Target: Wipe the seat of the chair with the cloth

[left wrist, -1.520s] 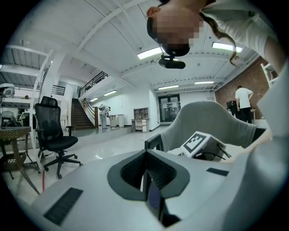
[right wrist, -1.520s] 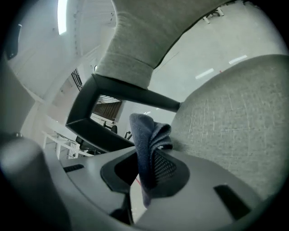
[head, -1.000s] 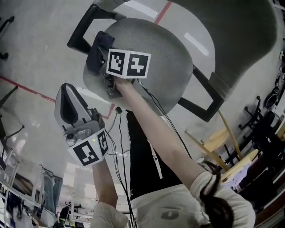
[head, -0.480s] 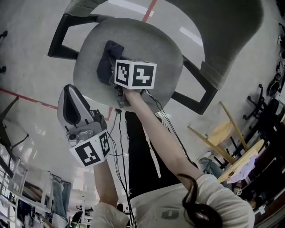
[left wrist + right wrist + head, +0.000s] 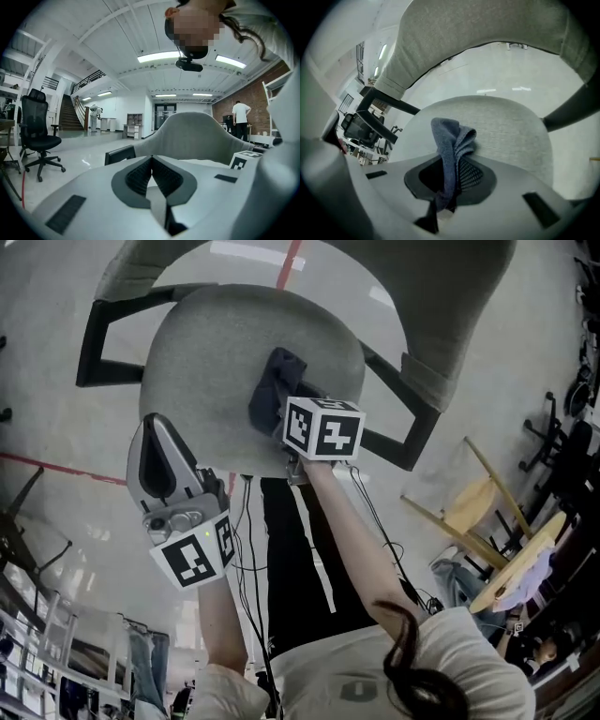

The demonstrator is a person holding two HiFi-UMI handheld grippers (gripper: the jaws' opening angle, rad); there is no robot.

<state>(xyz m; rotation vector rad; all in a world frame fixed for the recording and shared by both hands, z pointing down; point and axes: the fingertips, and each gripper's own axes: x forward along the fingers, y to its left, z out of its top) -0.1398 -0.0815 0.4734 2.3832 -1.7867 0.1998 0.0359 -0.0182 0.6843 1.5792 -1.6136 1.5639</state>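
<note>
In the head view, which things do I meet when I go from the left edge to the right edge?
black armrest → left gripper → cloth → other black armrest → wooden stool

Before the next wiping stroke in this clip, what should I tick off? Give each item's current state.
1. Hold on the cloth by the right gripper: ok, jaws closed on it.
2. cloth over the chair seat: ok.
3. cloth pressed flat against the seat: cannot tell.
4. left gripper shut, empty, apart from the cloth: ok.
5. Seat surface beside the cloth unobstructed: ok.
</note>
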